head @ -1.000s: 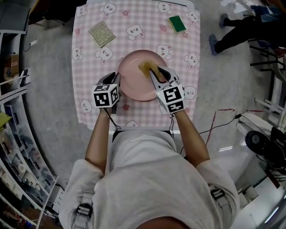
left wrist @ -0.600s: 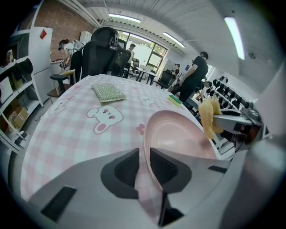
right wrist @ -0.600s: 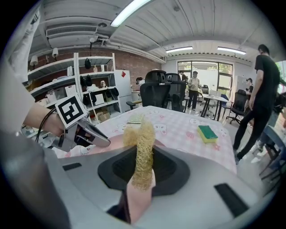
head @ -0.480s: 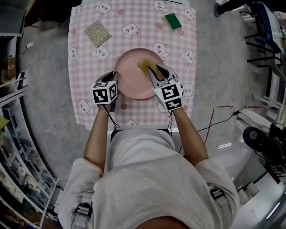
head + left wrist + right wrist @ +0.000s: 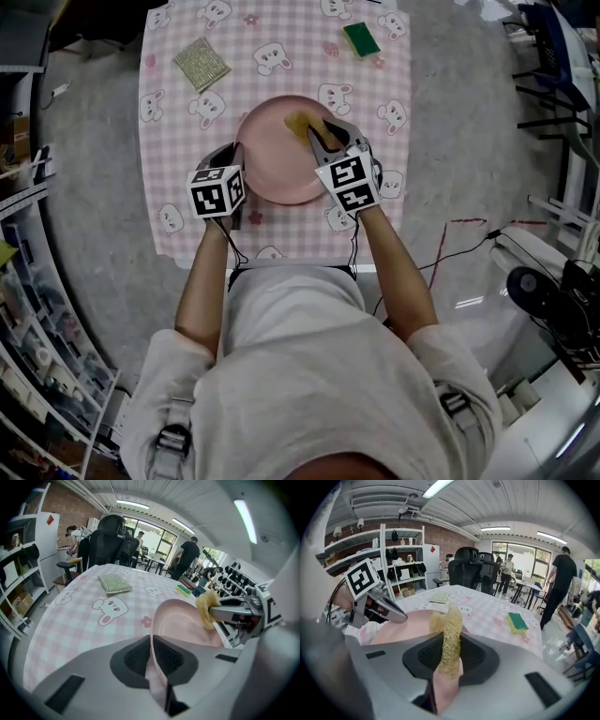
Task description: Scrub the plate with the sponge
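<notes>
Head view: we see the pink plate (image 5: 277, 159) at centre frame on a pink checked tablecloth (image 5: 187, 117) with a bunny print. The left gripper (image 5: 235, 156) meets the plate's left rim, and the right gripper (image 5: 319, 134) reaches in over its upper-right part with a yellow fibrous sponge (image 5: 300, 122) at its tips, lying on the plate surface. A green sponge (image 5: 361, 39) sits at the cloth's upper right and a glittery scouring pad (image 5: 201, 63) at its upper left, both well apart from the plate. Left gripper view: its jaws have just been closing and, as we read it, now pinch the plate rim (image 5: 152, 656) between the pads at lower centre. The plate spreads toward centre right, where the sponge (image 5: 205, 610) hangs from the right gripper's tips at the far rim. The scouring pad (image 5: 115, 583) lies upper centre-left and the green sponge (image 5: 183, 589) just right of centre. Right gripper view: its jaws are clamped on the sponge (image 5: 449, 634), which stands upright between the pads at centre frame, w/ its top clear of the pads. The plate (image 5: 408, 625) lies centre-left behind it, and the left gripper (image 5: 393, 614) shows at left, over the plate's edge. The green sponge (image 5: 516, 622) is on the cloth at centre right.
</notes>
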The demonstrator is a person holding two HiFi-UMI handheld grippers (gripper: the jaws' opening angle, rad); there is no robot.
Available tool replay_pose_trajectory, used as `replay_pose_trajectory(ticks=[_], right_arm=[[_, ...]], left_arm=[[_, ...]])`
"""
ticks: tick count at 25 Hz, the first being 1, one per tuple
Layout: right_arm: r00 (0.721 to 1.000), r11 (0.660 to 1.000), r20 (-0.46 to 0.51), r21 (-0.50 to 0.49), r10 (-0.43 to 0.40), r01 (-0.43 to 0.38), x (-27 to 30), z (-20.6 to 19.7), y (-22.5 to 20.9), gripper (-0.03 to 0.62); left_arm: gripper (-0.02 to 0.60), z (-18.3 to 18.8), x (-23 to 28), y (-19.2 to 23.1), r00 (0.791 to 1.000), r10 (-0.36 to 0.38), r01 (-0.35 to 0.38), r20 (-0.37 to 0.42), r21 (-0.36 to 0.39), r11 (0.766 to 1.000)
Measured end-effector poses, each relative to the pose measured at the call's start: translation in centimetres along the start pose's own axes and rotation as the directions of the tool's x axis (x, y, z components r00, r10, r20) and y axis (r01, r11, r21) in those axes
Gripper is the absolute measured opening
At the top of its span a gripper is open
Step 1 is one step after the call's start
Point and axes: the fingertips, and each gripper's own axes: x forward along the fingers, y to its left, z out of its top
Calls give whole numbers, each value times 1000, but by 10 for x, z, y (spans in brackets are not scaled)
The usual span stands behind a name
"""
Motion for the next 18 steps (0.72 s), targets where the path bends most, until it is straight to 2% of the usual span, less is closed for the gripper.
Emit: replay_pose_trajectory(ticks=[6,11,18], right_arm=[[997,999,-82,-45,9,-13,13,-12,-6,86],[987,990,-160,-137,-1,-21,30,-21,2,86],[983,987,-177,-158,-38,9,34,-24,1,86]], left_arm=[[25,9,-7,-11,1000,-4,4,11,44,999],[26,12,-12,-10,1000,-5,4,22,46,999],[26,12,-15,-18,1000,-14,12,20,71,997]])
